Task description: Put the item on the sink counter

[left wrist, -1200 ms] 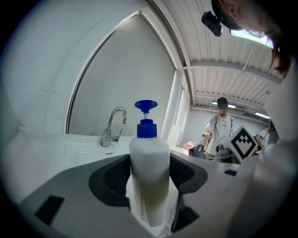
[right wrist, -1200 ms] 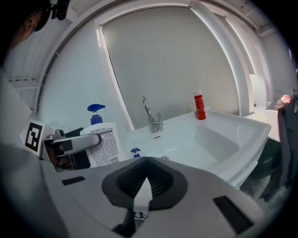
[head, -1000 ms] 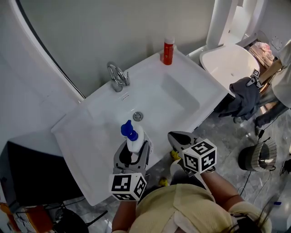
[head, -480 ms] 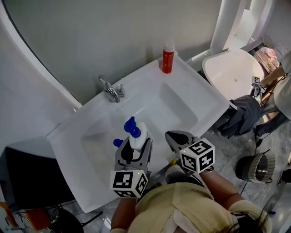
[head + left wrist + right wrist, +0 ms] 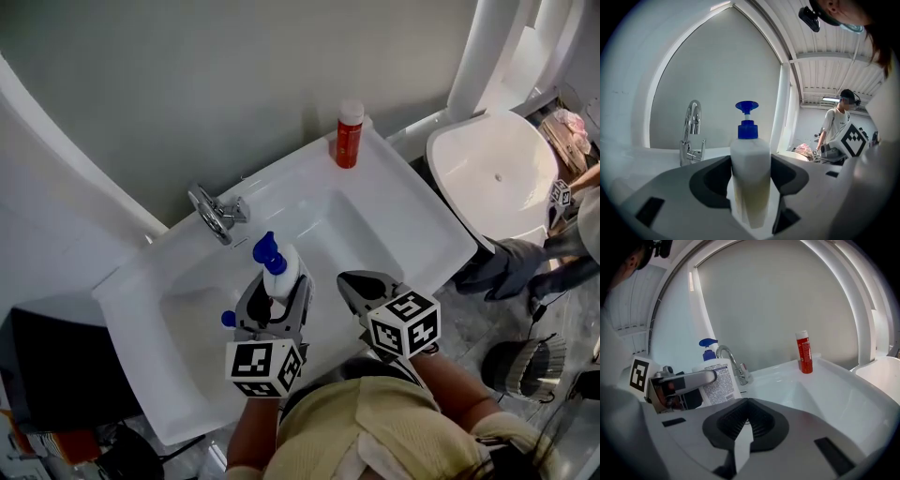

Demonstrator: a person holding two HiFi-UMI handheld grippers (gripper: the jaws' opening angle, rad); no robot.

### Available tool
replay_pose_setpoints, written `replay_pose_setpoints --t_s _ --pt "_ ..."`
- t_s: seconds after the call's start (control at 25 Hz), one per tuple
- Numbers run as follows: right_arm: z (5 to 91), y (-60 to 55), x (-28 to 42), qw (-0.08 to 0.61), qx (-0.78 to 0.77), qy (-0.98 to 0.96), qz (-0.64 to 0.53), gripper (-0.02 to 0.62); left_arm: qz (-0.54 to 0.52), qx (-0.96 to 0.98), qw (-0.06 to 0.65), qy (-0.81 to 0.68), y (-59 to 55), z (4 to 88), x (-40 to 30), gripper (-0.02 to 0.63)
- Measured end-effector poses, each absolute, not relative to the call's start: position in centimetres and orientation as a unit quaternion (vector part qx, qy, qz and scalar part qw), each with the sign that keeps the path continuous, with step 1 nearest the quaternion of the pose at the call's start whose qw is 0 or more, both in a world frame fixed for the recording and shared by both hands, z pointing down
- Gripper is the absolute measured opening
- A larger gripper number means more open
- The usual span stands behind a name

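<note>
The left gripper has the white pump bottle clamped between its fingers, which press on the lower body from either side. The bottle's long axis runs upright across the line of the fingers, with the blue pump head standing above them and the base hanging just below. In the head view the bottle hangs over the sink basin and touches nothing but the fingers.

The flat part of the desk lies ahead of these fingertips and to their right. The faucet stands straight ahead and a little left. The red bottle stands farther ahead on the right, on the back corner.

My judgement is that setting the bottle down calls for carrying it forward past the basin and keeping it upright. It should come down on the ledge between the faucet and the red bottle, clear of both.

The right gripper has its fingers pressed together on nothing. It sits just to the right of the left one, nearer the front rim, so the left is the one placed to do the job.
</note>
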State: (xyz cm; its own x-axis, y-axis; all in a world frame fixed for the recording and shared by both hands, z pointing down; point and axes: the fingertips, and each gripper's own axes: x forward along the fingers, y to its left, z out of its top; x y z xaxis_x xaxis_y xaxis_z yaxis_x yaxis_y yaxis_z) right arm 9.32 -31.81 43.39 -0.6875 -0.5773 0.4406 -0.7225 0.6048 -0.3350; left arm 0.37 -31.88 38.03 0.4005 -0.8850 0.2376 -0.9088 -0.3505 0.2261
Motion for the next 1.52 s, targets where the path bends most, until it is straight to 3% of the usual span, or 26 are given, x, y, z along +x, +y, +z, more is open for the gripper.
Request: replay_pose_setpoints --t_s 0.96,1.52 --pt "45.9 -39.2 10.8 0.164 0.309 -0.898 0.268 0.021 0.023 0.774 0.155 -0.613 -42.8 40.2 1.4 0.279" --pt "47.5 -40.8 12.0 0.163 0.302 -0.893 0.291 0.021 0.018 0.747 0.105 -0.656 -48.5 39.9 0.0 0.279"
